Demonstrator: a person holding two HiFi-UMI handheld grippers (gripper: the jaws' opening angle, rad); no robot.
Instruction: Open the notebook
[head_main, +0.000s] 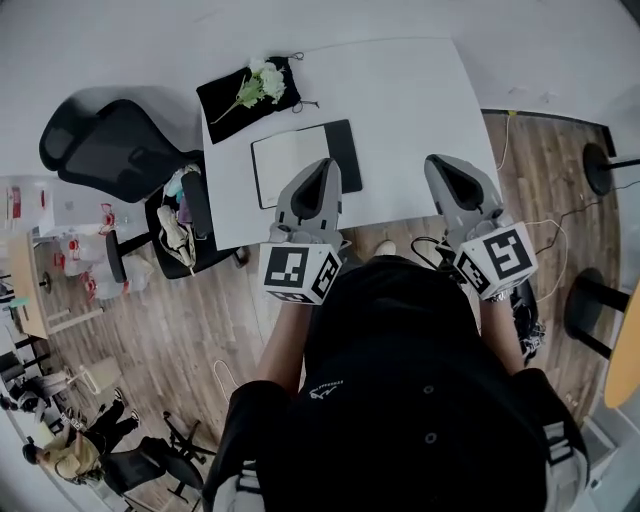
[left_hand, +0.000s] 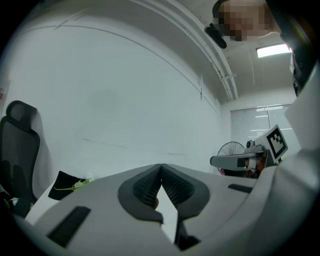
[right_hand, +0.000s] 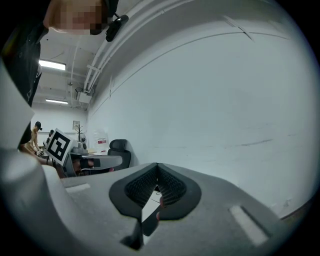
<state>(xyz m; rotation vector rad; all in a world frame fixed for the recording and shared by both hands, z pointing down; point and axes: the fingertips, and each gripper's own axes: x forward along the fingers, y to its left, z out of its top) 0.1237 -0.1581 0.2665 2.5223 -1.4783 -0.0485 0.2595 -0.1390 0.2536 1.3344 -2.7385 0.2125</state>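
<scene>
Notebook (head_main: 290, 160) open near table (head_main: 400, 100) front edge, left gripper (head_main: 324, 166) over it, clenched empty, right gripper (head_main: 441, 166) clenched empty

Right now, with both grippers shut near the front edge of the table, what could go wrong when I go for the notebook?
Both the left gripper and right gripper are shut, so they may shove the notebook across the white table instead of gripping it. A hard push away could send it into the white flowers on the black cloth.

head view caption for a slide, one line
Shut left gripper over the notebook on the white table, shut right gripper beside it.
</scene>
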